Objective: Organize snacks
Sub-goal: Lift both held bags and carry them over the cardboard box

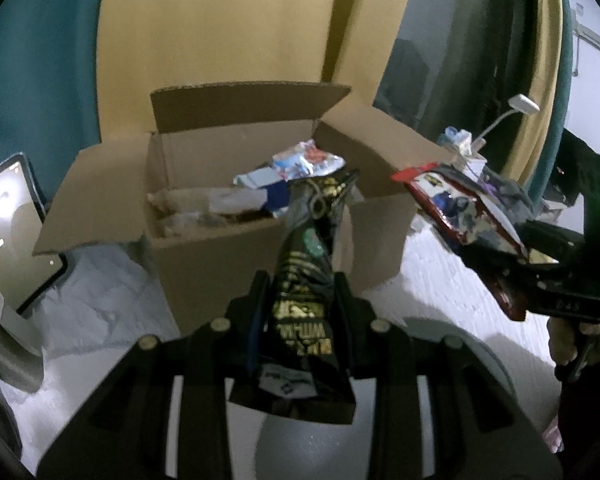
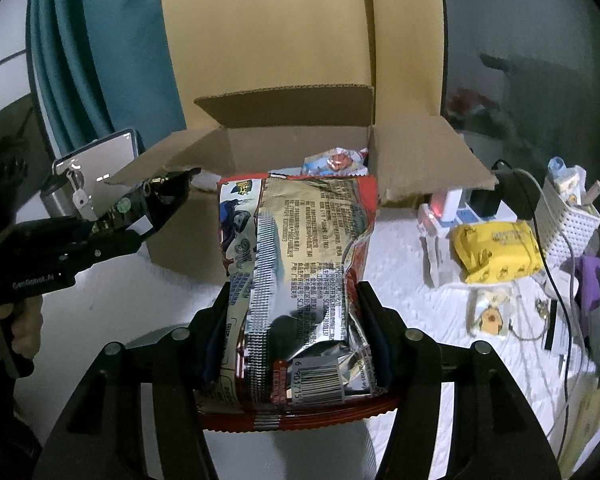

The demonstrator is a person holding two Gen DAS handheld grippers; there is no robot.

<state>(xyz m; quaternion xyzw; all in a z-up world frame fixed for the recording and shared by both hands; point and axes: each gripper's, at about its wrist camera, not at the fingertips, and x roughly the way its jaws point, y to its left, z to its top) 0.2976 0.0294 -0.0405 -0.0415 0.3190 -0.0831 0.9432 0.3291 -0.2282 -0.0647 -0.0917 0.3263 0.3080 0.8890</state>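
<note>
Left wrist view: the left gripper (image 1: 300, 300) is clamped tight on a black snack bag (image 1: 306, 264), which sticks out forward toward the open cardboard box (image 1: 204, 256) just beyond. The box sits on a white surface and already holds several packets, one silver-blue packet (image 1: 308, 160) on top at its far right. The right gripper (image 1: 540, 276) shows at right, carrying a red snack bag (image 1: 460, 216) beside the box's right flap. A phone (image 1: 12, 232) stands at left.

Right wrist view: the right gripper (image 2: 296, 324) pinches the red bag across its width, printed back facing up, aimed at the box opening. The left gripper (image 2: 112, 236) with its black bag is at left, near the box's left flap.

Step in hand, judged: carrying both bags to the box. Next move calls for getting each bag over the near rim, then letting go so it drops inside and doesn't catch on a flap.
</note>
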